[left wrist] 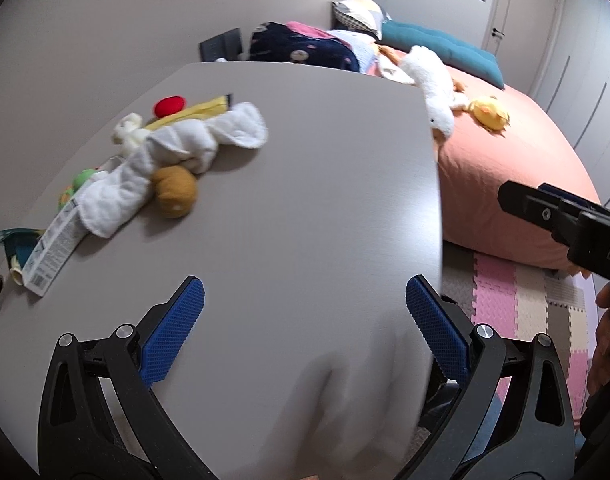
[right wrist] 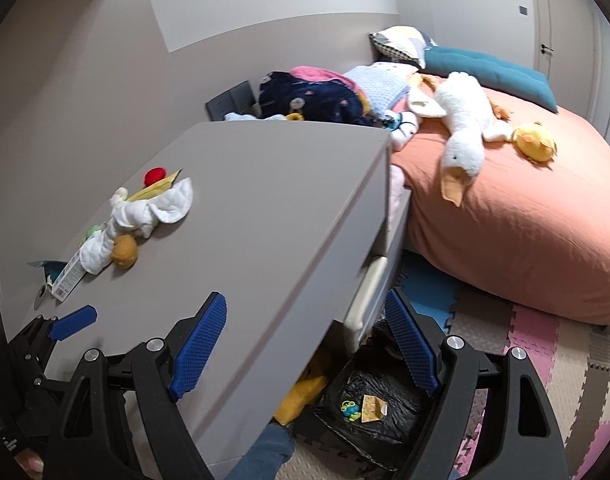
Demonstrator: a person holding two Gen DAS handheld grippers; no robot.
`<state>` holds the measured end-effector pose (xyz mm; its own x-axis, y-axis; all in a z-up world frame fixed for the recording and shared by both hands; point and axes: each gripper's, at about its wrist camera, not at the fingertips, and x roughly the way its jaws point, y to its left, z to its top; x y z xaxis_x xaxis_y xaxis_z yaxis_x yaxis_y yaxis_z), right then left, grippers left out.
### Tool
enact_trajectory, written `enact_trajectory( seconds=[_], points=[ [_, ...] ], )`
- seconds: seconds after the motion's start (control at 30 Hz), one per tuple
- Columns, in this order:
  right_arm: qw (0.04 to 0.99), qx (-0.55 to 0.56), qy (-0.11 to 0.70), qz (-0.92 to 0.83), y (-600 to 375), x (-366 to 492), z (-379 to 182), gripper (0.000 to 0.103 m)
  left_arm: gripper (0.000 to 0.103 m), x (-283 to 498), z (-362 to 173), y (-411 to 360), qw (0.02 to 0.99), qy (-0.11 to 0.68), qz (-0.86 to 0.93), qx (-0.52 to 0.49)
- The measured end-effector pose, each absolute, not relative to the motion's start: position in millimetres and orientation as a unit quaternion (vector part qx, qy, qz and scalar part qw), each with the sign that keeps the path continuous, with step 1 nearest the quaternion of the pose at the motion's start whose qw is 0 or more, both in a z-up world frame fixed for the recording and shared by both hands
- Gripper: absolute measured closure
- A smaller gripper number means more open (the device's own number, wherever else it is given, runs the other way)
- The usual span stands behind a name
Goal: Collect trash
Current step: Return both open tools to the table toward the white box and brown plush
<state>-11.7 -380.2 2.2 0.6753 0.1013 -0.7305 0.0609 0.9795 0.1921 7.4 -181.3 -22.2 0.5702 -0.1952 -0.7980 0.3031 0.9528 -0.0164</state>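
Both claws are spread wide and grasp nothing: the left claw (left wrist: 305, 320) is held over bare table (left wrist: 289, 184), the right claw (right wrist: 307, 344) over the table's near-right edge, above the bag (right wrist: 369, 412). Trash, a wrapper (left wrist: 51, 250) among cloth (left wrist: 169, 148) and toys, is clustered far left on the table. The bag is kept on the floor, presumably so trash can be dropped in; scraps (right wrist: 373, 403) lie inside.

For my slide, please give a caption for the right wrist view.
Open right gripper hovers over the table edge, above a black trash bag on the floor.
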Motion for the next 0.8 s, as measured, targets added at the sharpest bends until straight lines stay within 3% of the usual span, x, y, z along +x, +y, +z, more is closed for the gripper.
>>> enact_trajectory(
  seconds=[0.8],
  points=[
    [0.899,0.079,0.420,0.096,-267.8,52.0,-3.2,0.021,0.005,44.3,-17.9,-53.7,0.901,0.427,-0.062,0.051]
  ],
)
